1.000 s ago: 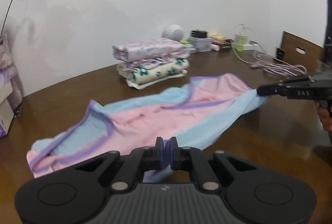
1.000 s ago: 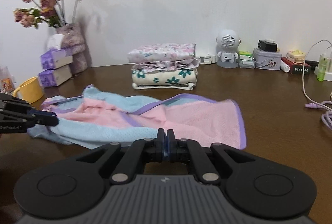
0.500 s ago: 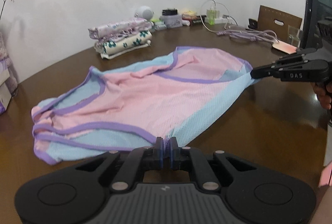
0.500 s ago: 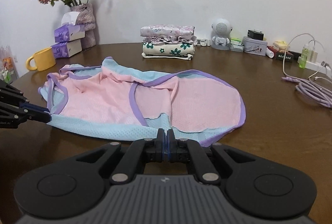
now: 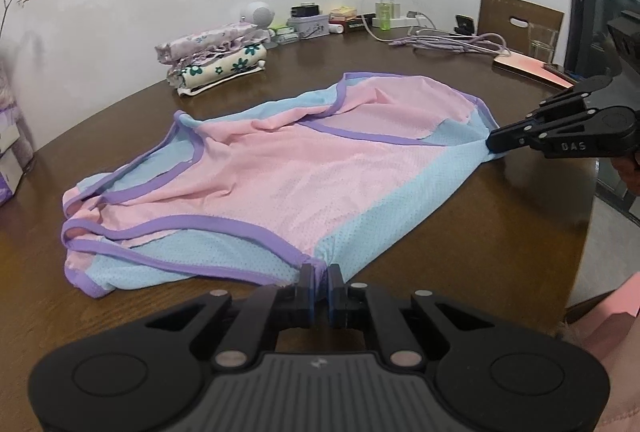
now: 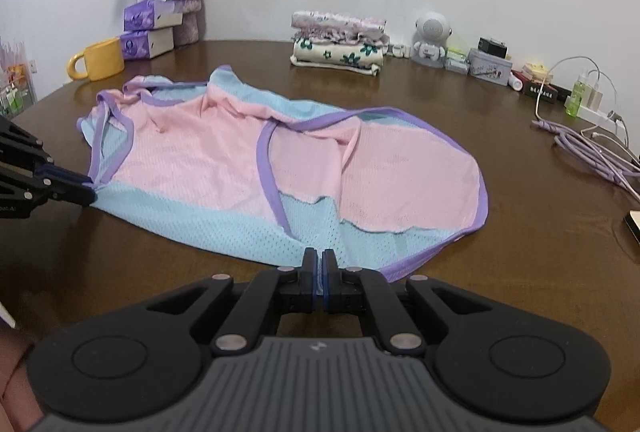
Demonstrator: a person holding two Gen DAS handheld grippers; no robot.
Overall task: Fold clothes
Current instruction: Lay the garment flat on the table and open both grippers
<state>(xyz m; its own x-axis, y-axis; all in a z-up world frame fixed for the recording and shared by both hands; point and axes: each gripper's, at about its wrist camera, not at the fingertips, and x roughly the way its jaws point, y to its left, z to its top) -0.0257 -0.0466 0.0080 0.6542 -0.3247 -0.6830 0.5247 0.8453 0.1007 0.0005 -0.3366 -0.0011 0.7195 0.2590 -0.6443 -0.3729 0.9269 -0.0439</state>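
On the table (image 6: 460, 104), at centre in both wrist views, the garment (image 6: 248, 160) is lying spread out — pink mesh, blue side panels, purple binding — with its near blue edge running along the table's front. Left gripper (image 5: 319, 286) is pinching that edge at 6 o'clock in its own view, jaws nearly shut with a thin fold of blue cloth between the pads. Right gripper (image 6: 314, 274) is doing the same at the other end of the edge, jaws shut on blue mesh; from the left wrist it is showing at 3 o'clock, tip at the garment's corner.

Step in hand, as I read it: laying the garment flat and squaring it before the first fold. Far side is wrinkling at 11 o'clock in the right view, where the straps are bunching; an inner layer is also lying ruffled near 6 o'clock.

How to do it well:
- keeping both grips closed and pulling apart evenly, so the near edge is lying straight — no slack between the grippers;
- lowering both ends together, so neither corner is dragging;
- smoothing the bunched straps before folding, or the crease will be setting in crooked;
- keeping clear of the stack (image 6: 338, 44) at 12 o'clock, the mug (image 6: 98, 59) at 10 and the cables (image 6: 592, 148) at 3.
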